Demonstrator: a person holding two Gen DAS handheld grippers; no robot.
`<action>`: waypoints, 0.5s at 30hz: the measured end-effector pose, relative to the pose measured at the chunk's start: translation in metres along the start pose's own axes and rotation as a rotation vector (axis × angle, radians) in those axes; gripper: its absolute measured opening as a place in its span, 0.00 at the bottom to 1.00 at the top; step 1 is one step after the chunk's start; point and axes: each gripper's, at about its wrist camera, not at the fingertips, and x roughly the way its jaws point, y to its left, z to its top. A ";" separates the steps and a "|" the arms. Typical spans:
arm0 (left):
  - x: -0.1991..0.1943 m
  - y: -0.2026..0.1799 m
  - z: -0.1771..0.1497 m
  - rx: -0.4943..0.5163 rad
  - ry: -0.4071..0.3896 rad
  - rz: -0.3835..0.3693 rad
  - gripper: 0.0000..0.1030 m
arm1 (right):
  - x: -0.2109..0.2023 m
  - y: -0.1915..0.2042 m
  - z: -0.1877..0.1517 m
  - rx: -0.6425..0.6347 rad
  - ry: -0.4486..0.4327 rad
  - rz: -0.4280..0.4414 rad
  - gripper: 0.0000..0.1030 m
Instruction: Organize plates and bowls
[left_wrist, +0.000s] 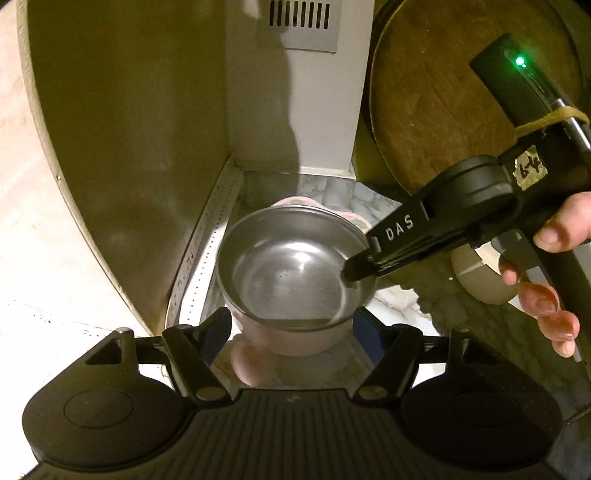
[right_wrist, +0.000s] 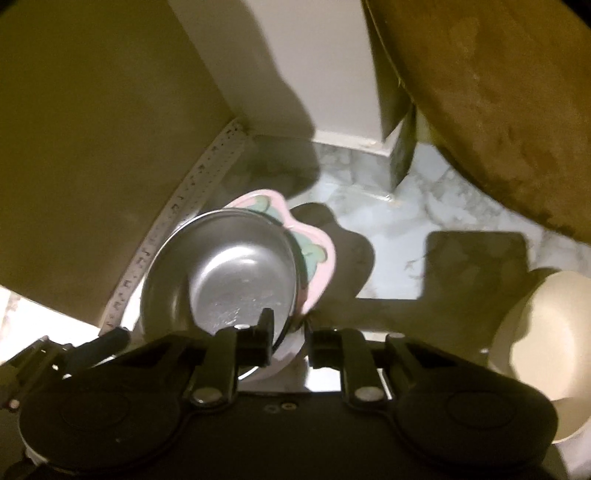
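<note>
A steel bowl (left_wrist: 291, 273) sits nested in a pink bowl (left_wrist: 295, 339) on the marble counter, in the corner by the olive wall. A pink and green butterfly-shaped plate (right_wrist: 314, 254) lies behind and under them. My right gripper (right_wrist: 288, 339) straddles the steel bowl's (right_wrist: 229, 266) right rim, one finger inside and one outside, and looks shut on it; in the left wrist view it (left_wrist: 354, 271) reaches in from the right. My left gripper (left_wrist: 291, 332) is open, its fingers on either side of the pink bowl's near edge.
A round wooden board (left_wrist: 461, 88) leans against the back wall at the right. A cream bowl (right_wrist: 543, 354) stands on the counter to the right. A white pillar with a vent (left_wrist: 299, 22) stands behind. A perforated metal strip (left_wrist: 207, 251) runs along the left wall.
</note>
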 end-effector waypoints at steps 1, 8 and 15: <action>0.000 0.001 0.001 -0.005 -0.001 0.001 0.70 | -0.001 0.002 0.000 -0.022 -0.004 -0.015 0.14; 0.008 0.007 0.005 -0.036 0.016 0.000 0.69 | -0.004 -0.001 -0.006 -0.066 -0.008 -0.039 0.06; 0.028 0.015 0.004 -0.113 0.083 -0.015 0.32 | -0.004 0.002 -0.016 -0.104 -0.021 -0.071 0.06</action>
